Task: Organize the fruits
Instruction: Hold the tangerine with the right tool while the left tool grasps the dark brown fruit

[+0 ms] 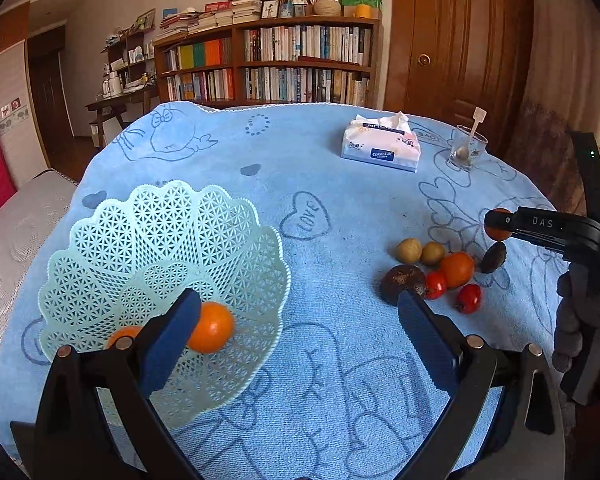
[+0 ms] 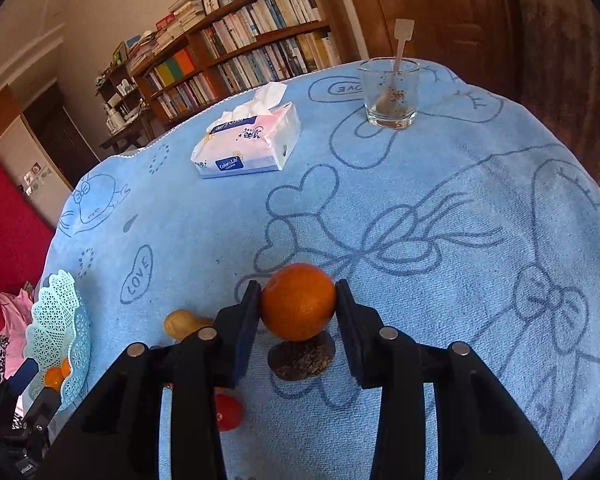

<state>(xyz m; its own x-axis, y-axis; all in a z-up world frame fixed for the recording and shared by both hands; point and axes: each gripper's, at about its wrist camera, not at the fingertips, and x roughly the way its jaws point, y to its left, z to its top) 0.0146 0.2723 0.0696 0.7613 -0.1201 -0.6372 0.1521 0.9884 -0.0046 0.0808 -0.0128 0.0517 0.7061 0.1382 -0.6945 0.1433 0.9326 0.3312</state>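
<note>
A pale green lattice basket (image 1: pixel 100 248) lies at the table's left with an orange (image 1: pixel 211 327) in it and a second orange (image 1: pixel 122 334) partly hidden behind my left finger. My left gripper (image 1: pixel 300 300) is open, its left finger over the basket. My right gripper (image 2: pixel 297 300) is shut on an orange (image 2: pixel 299 301), held above a dark avocado (image 2: pixel 302 356); in the left wrist view that held orange (image 1: pixel 499 224) shows at the right. A fruit pile lies there: an orange (image 1: pixel 457 269), two kiwis (image 1: pixel 409 250), red tomatoes (image 1: pixel 468 298), a dark passion fruit (image 1: pixel 400 282).
A tissue pack (image 1: pixel 382 145) and a glass with a spoon (image 1: pixel 466 151) stand at the far side of the blue towel-covered table (image 1: pixel 320 380). A bookshelf and a wooden door are behind. A gloved hand (image 1: pixel 580 312) holds the right gripper.
</note>
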